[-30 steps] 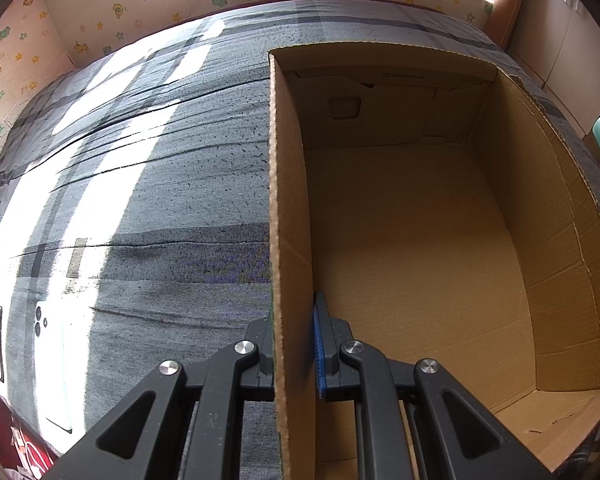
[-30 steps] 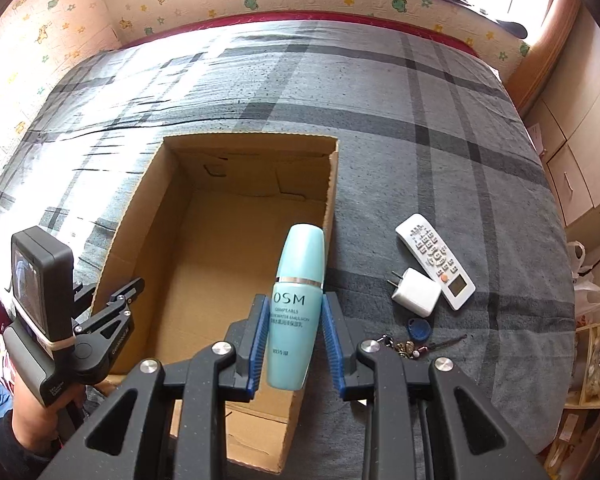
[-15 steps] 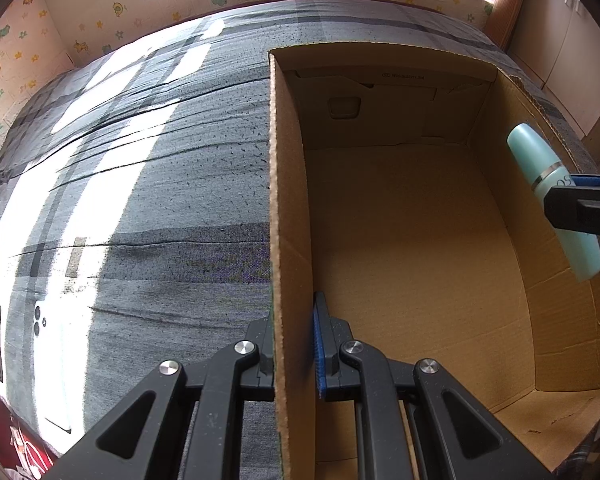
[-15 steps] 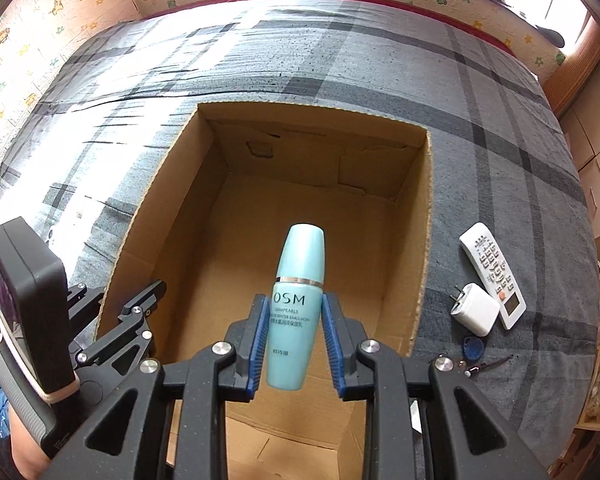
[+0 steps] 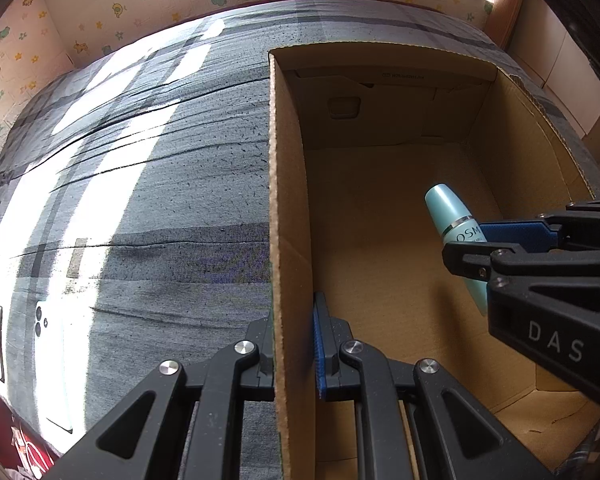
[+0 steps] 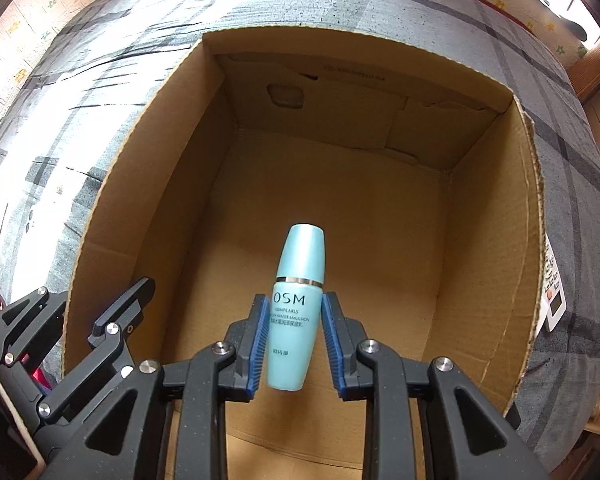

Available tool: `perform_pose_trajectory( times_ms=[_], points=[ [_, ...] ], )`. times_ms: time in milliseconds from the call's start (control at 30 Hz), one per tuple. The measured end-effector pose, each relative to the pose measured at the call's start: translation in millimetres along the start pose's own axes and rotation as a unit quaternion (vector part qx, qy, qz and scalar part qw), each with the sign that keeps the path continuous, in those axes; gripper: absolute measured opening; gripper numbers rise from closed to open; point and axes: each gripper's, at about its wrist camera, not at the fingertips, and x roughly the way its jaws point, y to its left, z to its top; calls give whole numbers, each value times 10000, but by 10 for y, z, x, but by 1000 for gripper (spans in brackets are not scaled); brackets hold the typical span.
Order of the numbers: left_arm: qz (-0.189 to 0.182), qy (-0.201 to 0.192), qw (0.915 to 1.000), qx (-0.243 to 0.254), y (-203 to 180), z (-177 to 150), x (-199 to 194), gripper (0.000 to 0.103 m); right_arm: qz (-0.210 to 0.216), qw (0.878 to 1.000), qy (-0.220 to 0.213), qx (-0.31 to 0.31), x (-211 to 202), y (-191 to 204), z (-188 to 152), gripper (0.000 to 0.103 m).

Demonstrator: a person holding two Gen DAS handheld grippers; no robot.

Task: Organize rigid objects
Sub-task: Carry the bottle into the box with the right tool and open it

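Note:
An open cardboard box (image 6: 496,240) (image 5: 292,208) sits on a grey plaid bed cover. My right gripper (image 6: 294,320) (image 5: 470,240) is shut on a turquoise lotion bottle (image 6: 296,304) (image 5: 450,216) marked OSM, cap pointing away. Bottle and gripper hang inside the box, above its bare floor. My left gripper (image 5: 294,336) (image 6: 112,312) is shut on the box's left wall, one finger outside and one inside.
A white remote control (image 6: 554,292) lies on the cover just right of the box, mostly hidden by the wall. White flat objects (image 5: 48,360) lie on the sunlit cover at the left. Patterned wall panels border the far edge of the bed.
My right gripper carried the bottle from over the box's right wall leftward and down into the box. My left gripper kept its hold on the wall and stayed still.

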Motion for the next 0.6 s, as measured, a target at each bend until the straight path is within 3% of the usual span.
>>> perform_pose_trajectory(
  times_ms=[600],
  points=[
    [8, -2, 10000, 0, -5, 10, -7, 13, 89, 9995, 283, 78, 295, -59, 71, 30]
  ],
)
